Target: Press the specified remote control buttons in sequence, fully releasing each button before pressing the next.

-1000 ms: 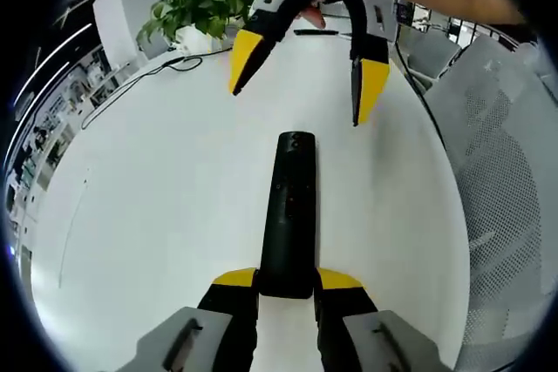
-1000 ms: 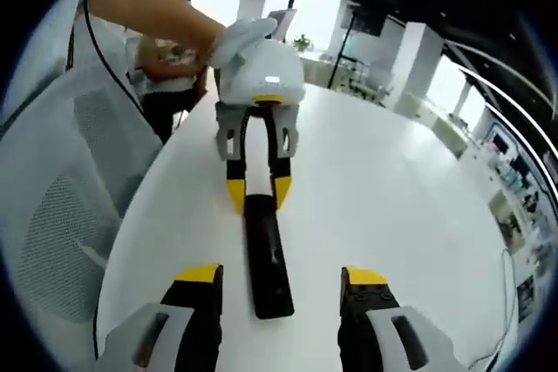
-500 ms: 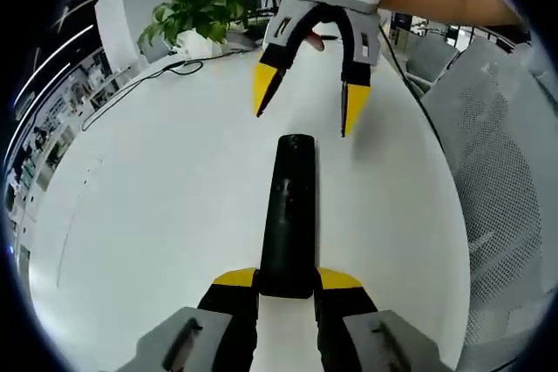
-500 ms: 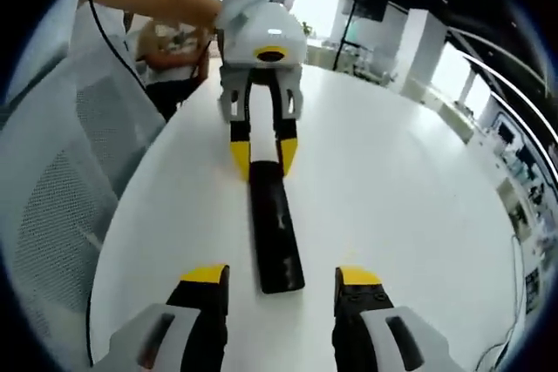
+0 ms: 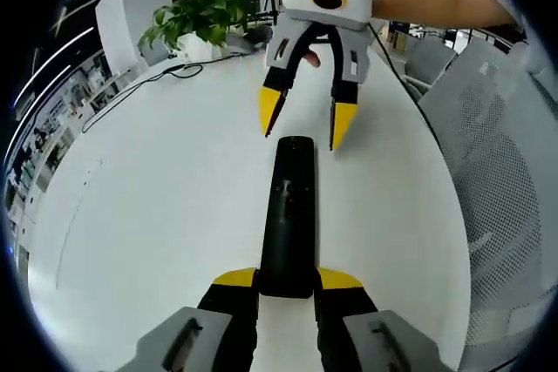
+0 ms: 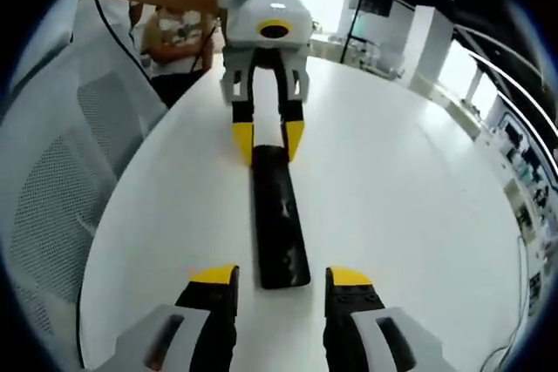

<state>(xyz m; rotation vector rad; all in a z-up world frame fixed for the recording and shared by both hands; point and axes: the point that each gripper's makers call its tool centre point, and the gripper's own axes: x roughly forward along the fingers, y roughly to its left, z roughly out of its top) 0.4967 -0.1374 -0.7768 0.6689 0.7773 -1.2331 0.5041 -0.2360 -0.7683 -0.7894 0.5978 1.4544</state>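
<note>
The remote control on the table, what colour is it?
Black. The remote control shows best in the left gripper view, lying on the white table.

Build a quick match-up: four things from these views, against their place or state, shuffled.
Things:
1. long black remote control
2. left claw
3. right claw
4. green leafy potted plant

Place or state:
A. open, tips near the remote's far end
B. far edge of the round white table
C. lying flat mid-table
D. shut on the remote's near end

Pairs: 1-C, 2-D, 3-A, 4-B

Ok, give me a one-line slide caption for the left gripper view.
Left gripper clamps the black remote on the white table; right gripper open above its far end.
</note>
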